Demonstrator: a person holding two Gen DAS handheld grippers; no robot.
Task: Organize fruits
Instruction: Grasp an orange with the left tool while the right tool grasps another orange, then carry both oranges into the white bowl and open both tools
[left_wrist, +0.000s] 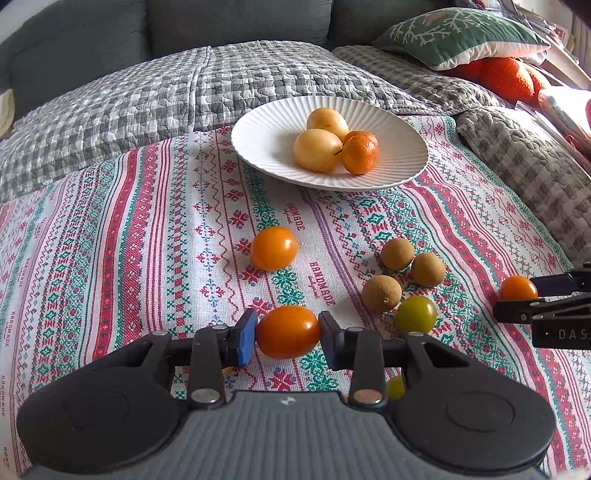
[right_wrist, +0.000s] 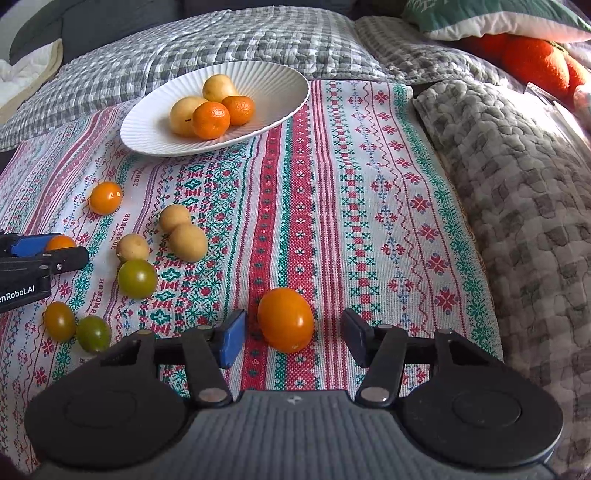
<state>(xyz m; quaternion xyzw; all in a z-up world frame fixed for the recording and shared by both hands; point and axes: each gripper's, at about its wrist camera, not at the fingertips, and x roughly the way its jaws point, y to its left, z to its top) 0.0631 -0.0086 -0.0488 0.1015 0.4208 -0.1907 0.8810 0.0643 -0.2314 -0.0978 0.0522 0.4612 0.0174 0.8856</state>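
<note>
The left gripper (left_wrist: 288, 334) is clenched on an orange tomato (left_wrist: 288, 332), its blue pads pressing both ends of the fruit just above the patterned cloth (left_wrist: 147, 221); the right gripper (right_wrist: 293, 332) is released, its jaws standing either side of another orange tomato (right_wrist: 286, 319) that rests on the cloth with a gap at each pad; the white ribbed plate (left_wrist: 266, 147) sits at the far end of the cloth and holds two pale yellow fruits (left_wrist: 317, 149) and two mandarins (right_wrist: 211, 120), all touching one another; a third orange tomato (left_wrist: 274, 248) lies alone on the cloth between the plate and the left gripper; three brown round fruits (left_wrist: 397, 253) cluster near one another, with a green tomato (left_wrist: 415, 314) just beside the nearest of them; two more small greenish tomatoes (right_wrist: 93, 333) lie side by side in the right wrist view, below the left gripper; a grey checked quilt (left_wrist: 147, 96) covers the sofa beyond, with a green cushion (left_wrist: 461, 33) at the far right.
</note>
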